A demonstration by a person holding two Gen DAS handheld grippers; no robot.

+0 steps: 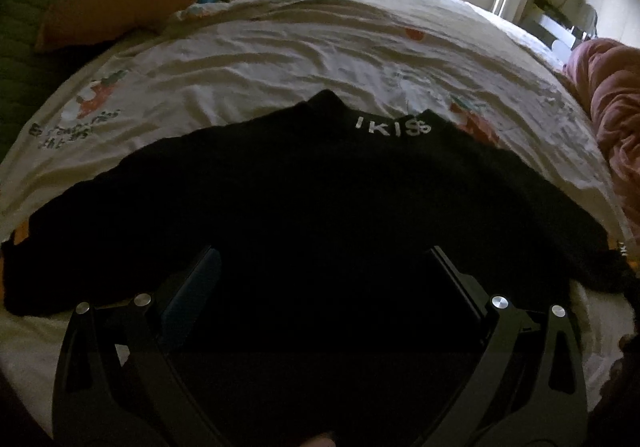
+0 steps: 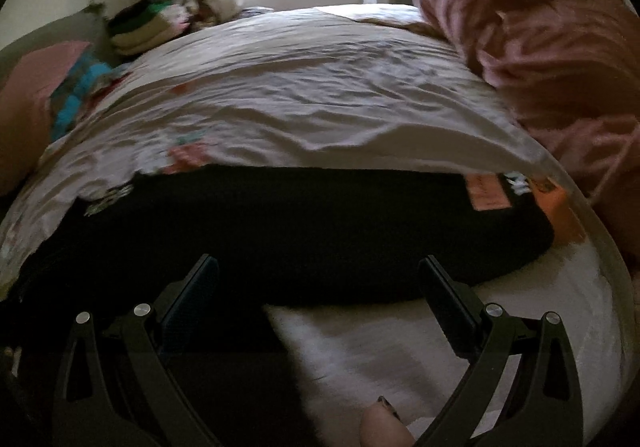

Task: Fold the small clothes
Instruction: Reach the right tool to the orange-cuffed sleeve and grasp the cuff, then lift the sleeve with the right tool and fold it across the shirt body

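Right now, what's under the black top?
The black top lies spread on the cream printed sheet. Sheet shows all around it, with orange prints poking out at its edges. Whatever the sheet carries directly beneath the top is covered.

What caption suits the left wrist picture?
Open left tongs hover over a black garment spread flat on a printed cream bedsheet.

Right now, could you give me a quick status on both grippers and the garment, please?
Left gripper open, over black top. Right gripper open at its hem. Top spread flat on bedsheet, unfolded. Pink blanket alongside, clear.
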